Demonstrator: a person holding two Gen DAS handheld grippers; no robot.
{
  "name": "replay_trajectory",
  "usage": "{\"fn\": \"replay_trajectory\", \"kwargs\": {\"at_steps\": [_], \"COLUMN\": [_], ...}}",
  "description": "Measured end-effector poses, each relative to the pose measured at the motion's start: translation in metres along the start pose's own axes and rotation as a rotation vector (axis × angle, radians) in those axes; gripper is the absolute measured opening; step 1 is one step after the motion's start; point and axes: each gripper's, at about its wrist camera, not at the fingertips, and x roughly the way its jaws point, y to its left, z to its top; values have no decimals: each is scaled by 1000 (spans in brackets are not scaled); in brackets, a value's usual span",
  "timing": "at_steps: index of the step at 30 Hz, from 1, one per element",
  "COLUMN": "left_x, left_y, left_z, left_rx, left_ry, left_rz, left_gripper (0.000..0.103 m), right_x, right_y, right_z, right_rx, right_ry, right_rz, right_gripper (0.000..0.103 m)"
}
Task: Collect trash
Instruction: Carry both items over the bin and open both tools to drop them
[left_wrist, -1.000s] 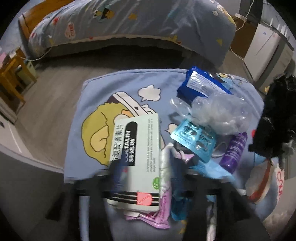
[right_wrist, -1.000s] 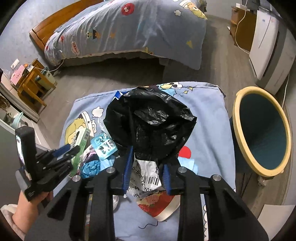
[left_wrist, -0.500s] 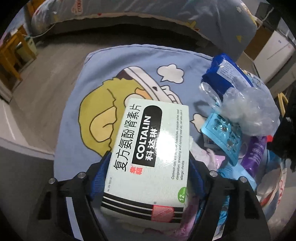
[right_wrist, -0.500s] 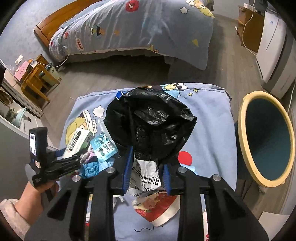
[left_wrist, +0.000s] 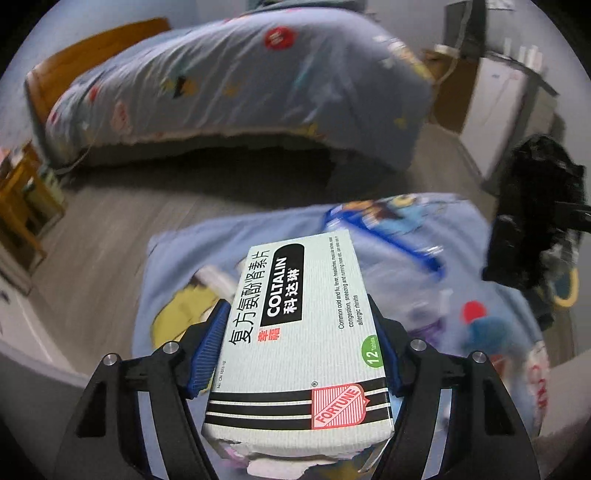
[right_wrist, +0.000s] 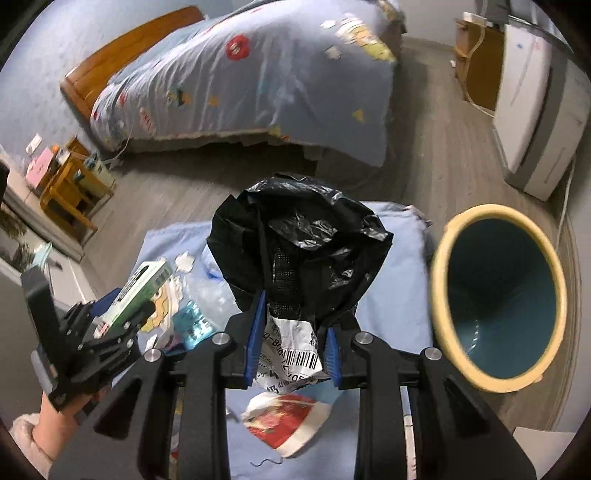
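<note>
Bedroom w/ grey wood-look floor; a bed (right_wrist: 258, 81) under a blue cartoon quilt runs across 12 o'clock, wooden headboard (right_wrist: 122, 62) at its 10 o'clock end. Small wooden stool (right_wrist: 74, 184) sits at 9 o'clock, white appliance (right_wrist: 535, 122) at 2 o'clock. Low surface covered w/ a blue cartoon cloth (right_wrist: 391, 295) fills the centre and carries the trash.

Left gripper (left_wrist: 299, 343) is clamped on a COLTALIN medicine box (left_wrist: 295, 332), blue pads (left_wrist: 208, 350) pressed on both long sides, jaws wide b/c the box is wide and having just closed in slightly on it. Box is lifted clear of the cloth, torn end flap toward the camera. In right wrist view the same box shows at 9 o'clock, held by a hand (right_wrist: 55, 413) w/ a fuzzy sleeve cuff.

Right gripper (right_wrist: 291, 332) is nearly closed, pinching a black plastic bag (right_wrist: 299, 251) together w/ a white barcode-label wrapper (right_wrist: 291, 358); bag bunches up past the fingertips.

On the cloth: clear crumpled plastic (right_wrist: 210, 291), teal blister pack (right_wrist: 192, 325) just beside it, red-and-white wrapper (right_wrist: 288, 421) at 6 o'clock. Left view of the cloth is motion-blurred, small items unclear.

Teal bin w/ cream rim (right_wrist: 498, 295) stands at 3 o'clock just beside the cloth edge, looks empty inside.
</note>
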Motion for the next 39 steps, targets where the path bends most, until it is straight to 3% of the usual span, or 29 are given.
{"fn": "replay_trajectory", "kwargs": {"at_steps": [4, 8, 17, 20, 26, 28, 30, 32, 34, 39], "left_x": [-15, -22, -16, -7, 31, 36, 42, 44, 41, 43], "left_y": [-33, -90, -217, -253, -310, -314, -323, -323, -321, -303], "left_z": [12, 28, 39, 38, 35, 30, 28, 27, 26, 30], "left_rx": [41, 140, 342, 394, 516, 531, 537, 532, 514, 456], "left_ry": [-44, -79, -94, -74, -38, -33, -23, -18, -31, -12], "left_rz": [-61, -138, -307, -338, -333, -332, -343, -341, -343, -333], "left_gripper": [71, 71, 71, 71, 71, 72, 73, 84, 93, 95], "right_x": [-14, -24, -34, -28, -16, -16, -17, -21, -23, -27], "right_y": [-40, -86, -187, -216, -250, -251, -255, -254, -255, -255], "right_z": [8, 13, 5, -2, -8, -9, -10, -12, -12, -12], "right_rx": [70, 134, 231, 277, 358, 370, 397, 418, 435, 468], "right_ry": [-33, -59, -74, -47, -15, -17, -30, -42, -45, -54], "right_rz": [-12, -53, -228, -282, -308, -312, -311, -314, -318, -310], "right_gripper": [28, 28, 28, 28, 31, 38, 61, 71, 75, 88]}}
